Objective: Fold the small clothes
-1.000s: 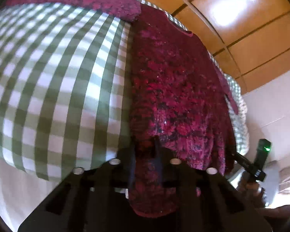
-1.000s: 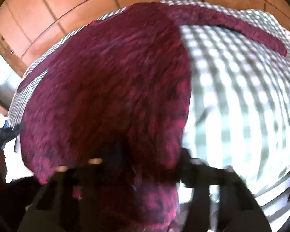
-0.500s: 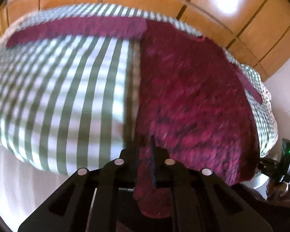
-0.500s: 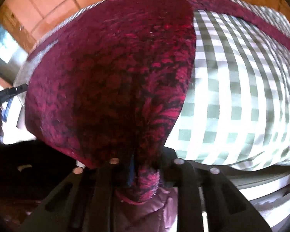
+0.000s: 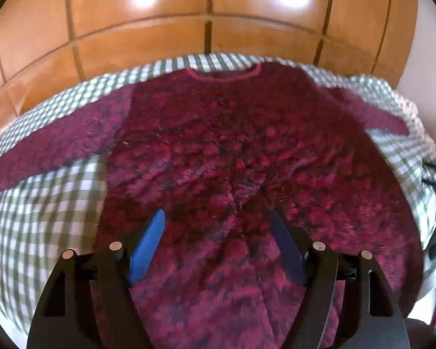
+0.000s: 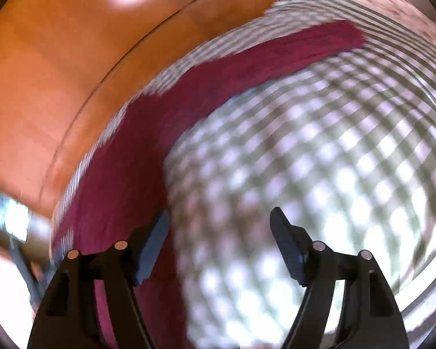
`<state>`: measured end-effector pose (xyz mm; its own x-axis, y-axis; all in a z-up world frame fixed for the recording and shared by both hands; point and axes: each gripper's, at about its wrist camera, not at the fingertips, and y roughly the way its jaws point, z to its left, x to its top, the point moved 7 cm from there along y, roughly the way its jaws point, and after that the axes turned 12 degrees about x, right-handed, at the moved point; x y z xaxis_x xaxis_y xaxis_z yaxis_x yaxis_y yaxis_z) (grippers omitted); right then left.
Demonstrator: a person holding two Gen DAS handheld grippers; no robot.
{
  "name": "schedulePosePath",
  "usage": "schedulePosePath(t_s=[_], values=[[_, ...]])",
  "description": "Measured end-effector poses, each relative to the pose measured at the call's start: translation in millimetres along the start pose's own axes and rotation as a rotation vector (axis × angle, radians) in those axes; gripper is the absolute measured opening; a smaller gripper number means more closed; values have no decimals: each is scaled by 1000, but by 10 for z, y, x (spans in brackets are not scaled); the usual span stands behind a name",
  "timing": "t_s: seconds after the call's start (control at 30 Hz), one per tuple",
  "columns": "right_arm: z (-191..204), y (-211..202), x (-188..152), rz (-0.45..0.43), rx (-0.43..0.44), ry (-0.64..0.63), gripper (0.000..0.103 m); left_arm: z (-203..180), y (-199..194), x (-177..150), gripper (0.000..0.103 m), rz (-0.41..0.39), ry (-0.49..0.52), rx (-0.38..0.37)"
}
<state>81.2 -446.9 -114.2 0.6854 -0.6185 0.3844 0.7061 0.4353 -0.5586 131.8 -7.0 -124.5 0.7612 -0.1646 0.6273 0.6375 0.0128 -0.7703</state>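
Across the frame's middle, a fuzzy crimson sweater (image 5: 232, 160) is lying flat on the checked cloth (image 5: 43, 203), sleeves spread; left tongs (image 5: 218, 226) and right tongs (image 6: 221, 224) are opening, gripping nothing.

Dark red fuzzy sweater (image 5: 232, 151) spread flat on checked cloth, pink-trimmed neckline at 12 o'clock, hem at 6. One sleeve runs out toward 9 o'clock, other toward 2. Right-wrist view blurred: sleeve (image 6: 247, 67) stretches toward 1 o'clock.
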Motion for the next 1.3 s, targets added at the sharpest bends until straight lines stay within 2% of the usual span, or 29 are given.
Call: schedulePosePath(t_s=[0.07,0.13,0.27,0.33,0.43,0.5,0.53,0.57,0.63,0.67,0.7,0.77,0.83,0.93,1.1,1.17,1.3], values=[[-304,87,418,-94,21,154,61,6,130,-44,74,36,-15,0],[-562,99,764,-177,44,267,58,78,240,-98,76,59,-65,-34],[-872,237,1291,-286,79,411,58,95,257,-127,80,47,-81,-61],[-940,306,1462,-303,80,438,56,50,287,-125,83,47,-73,-57],[-1013,429,1719,-310,31,415,54,20,318,-110,88,47,-64,-54],[-1081,482,1830,-284,-21,381,42,7,331,-100,90,48,-59,-53],[-1110,527,1858,-255,-75,346,21,4,335,-99,90,48,-56,-51],[-1106,533,1877,-230,-136,301,13,2,341,-106,91,47,-54,-49],[-1089,439,1904,-242,-223,199,9,-6,351,-103,91,48,-53,-49],[-1142,286,1933,-288,-293,136,8,-2,354,-102,91,48,-54,-51],[-1202,208,1968,-305,-349,125,8,-2,358,-101,92,48,-57,-54],[-1299,269,1982,-266,-362,140,8,-5,369,-102,93,45,-55,-54],[-1217,356,1984,-235,-413,67,8,2,383,-102,93,43,-54,-55],[-980,364,1989,-248,-400,21,8,13,383,-94,93,45,-57,-61],[-154,438,1953,-241,-328,-177,8,23,344,-82,95,46,-66,-80],[235,560,1862,-212,-276,-256,8,13,316,-75,99,54,-72,-99],[1007,981,1499,-117,-171,-402,9,40,277,-52,99,89,-100,-134]])
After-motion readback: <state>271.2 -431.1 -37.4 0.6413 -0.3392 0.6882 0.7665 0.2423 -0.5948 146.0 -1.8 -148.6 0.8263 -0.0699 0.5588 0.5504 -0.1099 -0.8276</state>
